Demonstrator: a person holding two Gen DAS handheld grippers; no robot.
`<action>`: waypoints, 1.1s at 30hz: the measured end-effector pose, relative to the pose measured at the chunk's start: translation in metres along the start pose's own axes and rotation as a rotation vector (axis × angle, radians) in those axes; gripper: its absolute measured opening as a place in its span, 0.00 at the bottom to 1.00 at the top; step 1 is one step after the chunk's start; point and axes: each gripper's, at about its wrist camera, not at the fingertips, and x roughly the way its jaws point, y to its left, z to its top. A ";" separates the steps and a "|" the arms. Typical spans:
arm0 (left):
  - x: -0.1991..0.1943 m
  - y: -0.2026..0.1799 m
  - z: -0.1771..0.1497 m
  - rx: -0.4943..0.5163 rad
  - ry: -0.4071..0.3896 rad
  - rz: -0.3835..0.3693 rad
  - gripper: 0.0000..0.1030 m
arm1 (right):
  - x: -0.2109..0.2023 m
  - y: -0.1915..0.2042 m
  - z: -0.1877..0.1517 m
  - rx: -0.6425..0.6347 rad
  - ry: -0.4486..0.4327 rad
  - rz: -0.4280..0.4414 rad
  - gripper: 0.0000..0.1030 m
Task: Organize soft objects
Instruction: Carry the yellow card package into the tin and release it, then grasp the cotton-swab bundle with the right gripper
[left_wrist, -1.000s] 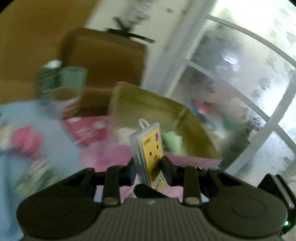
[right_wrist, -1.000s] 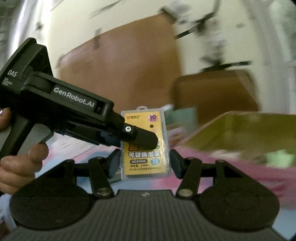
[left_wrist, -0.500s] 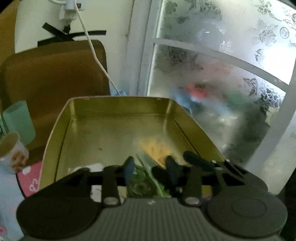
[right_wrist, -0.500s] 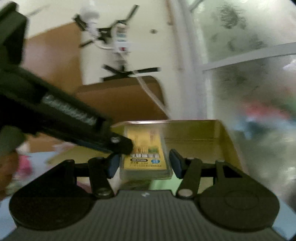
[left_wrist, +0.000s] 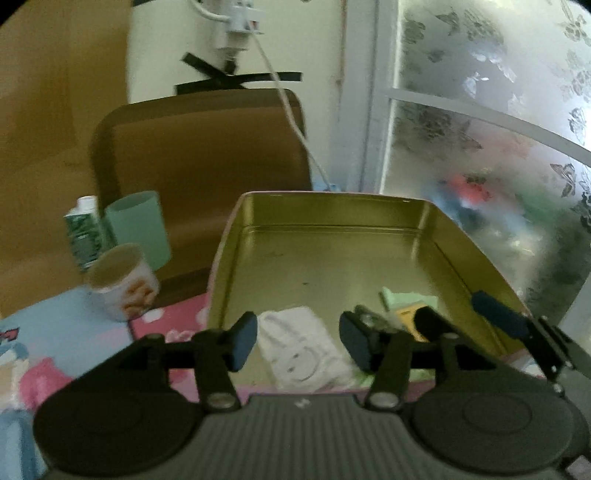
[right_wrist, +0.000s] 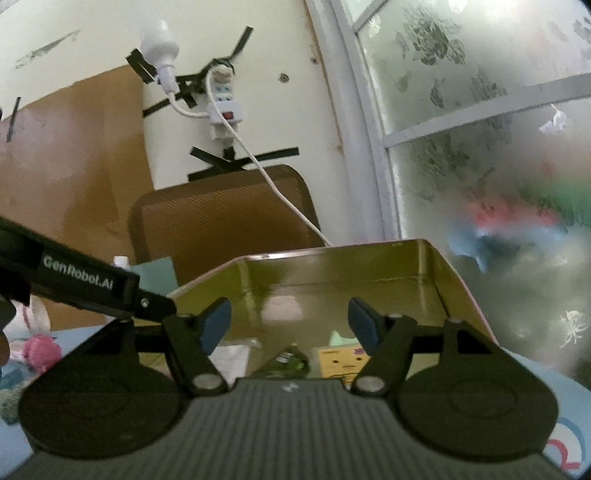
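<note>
Showing white cloth (left_wrist: 303, 343) — left view, pink toy (right_wrist: 38, 350) — right view

I count one gold tin (left_wrist: 332, 236) in front of me, and four things lying in it: one white folded cloth (left_wrist: 303, 339), one pale green piece (left_wrist: 406, 299), one dark green packet (right_wrist: 288, 362) and one yellow card pack (right_wrist: 341, 363). Left of the tin stand three containers: one printed paper cup (left_wrist: 123, 284), one plain green cup (left_wrist: 138, 227) and one green-and-white bottle (left_wrist: 85, 232). I hold two grippers, my left (left_wrist: 299, 341) and my right (right_wrist: 290, 326), with two blue pads (right_wrist: 214, 325) on each, and I see one pink yarn ball (right_wrist: 40, 350) and one power strip (right_wrist: 225, 107) on the wall.
</note>
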 end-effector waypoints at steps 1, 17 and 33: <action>-0.006 0.004 -0.003 -0.006 -0.005 0.007 0.50 | -0.003 0.003 0.001 0.003 -0.004 0.006 0.70; -0.063 0.083 -0.092 -0.087 -0.035 0.174 0.53 | -0.037 0.064 -0.013 -0.018 -0.047 0.130 0.70; -0.114 0.169 -0.156 -0.204 -0.192 0.349 0.53 | -0.032 0.139 -0.036 -0.146 0.019 0.248 0.70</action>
